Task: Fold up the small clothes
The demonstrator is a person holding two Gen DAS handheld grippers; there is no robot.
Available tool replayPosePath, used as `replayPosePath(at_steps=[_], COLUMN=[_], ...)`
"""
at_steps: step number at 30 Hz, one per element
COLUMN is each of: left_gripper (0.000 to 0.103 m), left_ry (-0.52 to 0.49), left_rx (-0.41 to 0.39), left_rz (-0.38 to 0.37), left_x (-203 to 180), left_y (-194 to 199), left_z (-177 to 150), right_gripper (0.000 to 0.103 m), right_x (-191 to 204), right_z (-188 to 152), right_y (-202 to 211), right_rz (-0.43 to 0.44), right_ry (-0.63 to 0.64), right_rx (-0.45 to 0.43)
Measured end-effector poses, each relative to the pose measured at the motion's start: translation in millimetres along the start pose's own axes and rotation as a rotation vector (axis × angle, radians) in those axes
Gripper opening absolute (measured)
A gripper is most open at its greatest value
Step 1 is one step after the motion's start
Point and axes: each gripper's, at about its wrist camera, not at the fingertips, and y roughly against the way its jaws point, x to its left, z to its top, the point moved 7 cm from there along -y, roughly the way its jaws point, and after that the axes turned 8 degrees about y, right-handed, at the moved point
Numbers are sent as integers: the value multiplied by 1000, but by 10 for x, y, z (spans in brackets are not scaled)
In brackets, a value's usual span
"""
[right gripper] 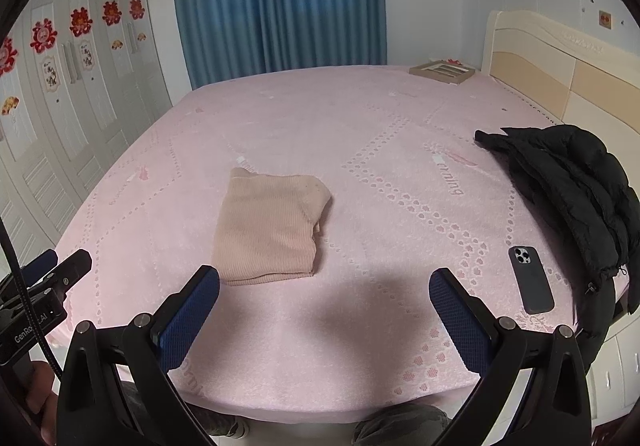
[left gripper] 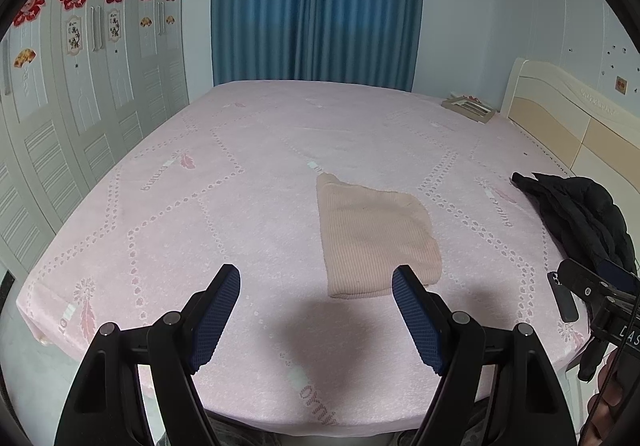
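A small beige ribbed garment (left gripper: 374, 236) lies folded into a flat rectangle on the pink bed sheet (left gripper: 224, 181). It also shows in the right wrist view (right gripper: 270, 228). My left gripper (left gripper: 316, 278) is open and empty, held above the near part of the bed, just short of the garment's near edge. My right gripper (right gripper: 324, 280) is open and empty, to the right of the garment's near edge and not touching it. The right gripper's body shows at the right edge of the left wrist view (left gripper: 600, 294).
A black jacket (right gripper: 568, 181) lies heaped at the bed's right side by the headboard (right gripper: 560, 61). A dark phone (right gripper: 530, 280) lies face down near it. A framed picture (right gripper: 442, 71) lies at the far corner. White wardrobes (left gripper: 80, 93) stand on the left, blue curtains (left gripper: 316, 5) behind.
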Motion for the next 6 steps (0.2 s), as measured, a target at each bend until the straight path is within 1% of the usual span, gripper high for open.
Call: replayPosePath(at_steps=[6], left_gripper=[77], left_ry=[-5], left_rx=[-9], left_rz=[1], left_x=[9], left_y=[5], left_z=[47], right_gripper=[103], right_x=[3], right_z=[16], right_y=[9], right_rz=[-11], right_ry=[9], right_rx=[-3])
